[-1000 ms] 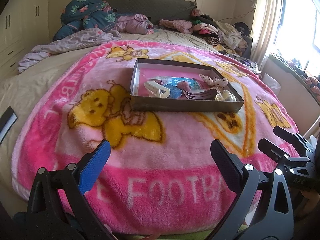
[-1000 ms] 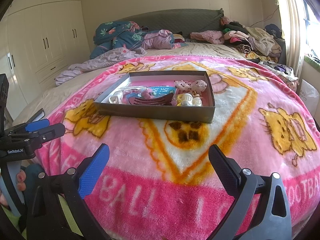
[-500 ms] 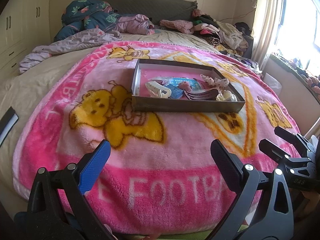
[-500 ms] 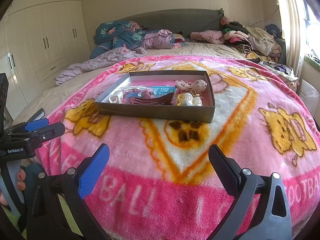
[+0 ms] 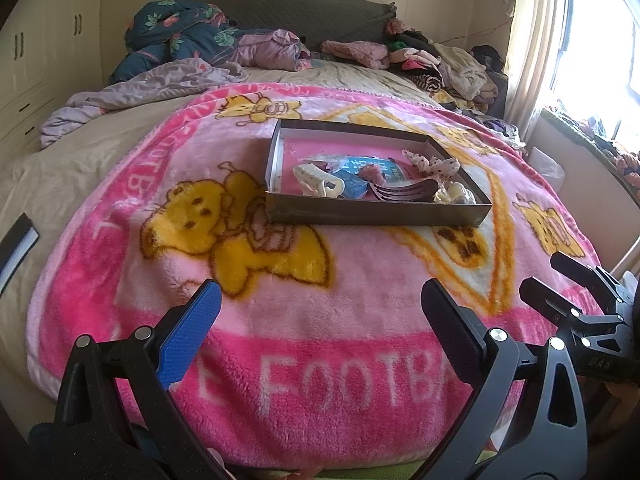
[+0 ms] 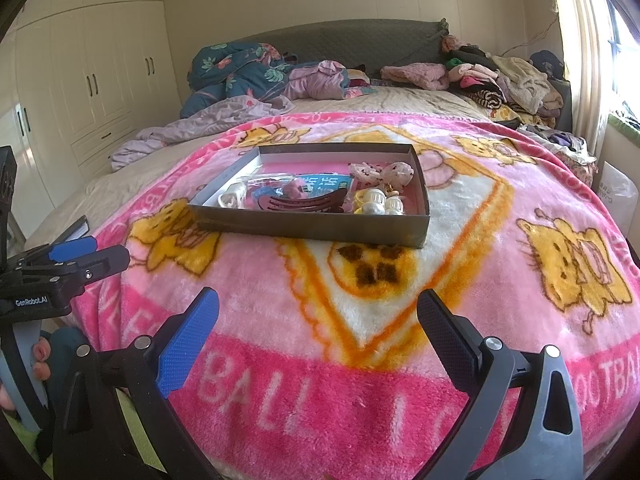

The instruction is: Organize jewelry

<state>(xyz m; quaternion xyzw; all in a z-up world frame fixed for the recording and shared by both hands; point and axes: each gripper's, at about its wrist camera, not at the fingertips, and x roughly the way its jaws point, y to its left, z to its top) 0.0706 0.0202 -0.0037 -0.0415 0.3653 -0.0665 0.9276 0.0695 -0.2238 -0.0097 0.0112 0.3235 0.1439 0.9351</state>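
Observation:
A shallow dark cardboard box (image 5: 376, 215) (image 6: 308, 229) sits on the pink blanket mid-bed. It holds a white hair clip (image 5: 318, 179), a dark claw clip (image 5: 404, 192) (image 6: 304, 202), a blue card (image 5: 360, 168), a spotted scrunchie (image 6: 382, 172) and pearly beads (image 6: 378, 202). My left gripper (image 5: 320, 312) is open and empty over the blanket's near edge, well short of the box. My right gripper (image 6: 318, 322) is open and empty, also near the front edge. Each gripper also shows in the other's view, the left one (image 6: 76, 254) and the right one (image 5: 560, 276).
The pink cartoon blanket (image 5: 360, 320) covers the bed. Piled clothes and bedding (image 6: 248, 68) lie at the headboard, more clothes (image 6: 504, 76) at the far right. White wardrobes (image 6: 80, 80) stand left; a window (image 5: 600, 40) is at the right.
Both views have shifted very slightly; the box sits marginally farther right in the left wrist view. Both grippers stay open and empty.

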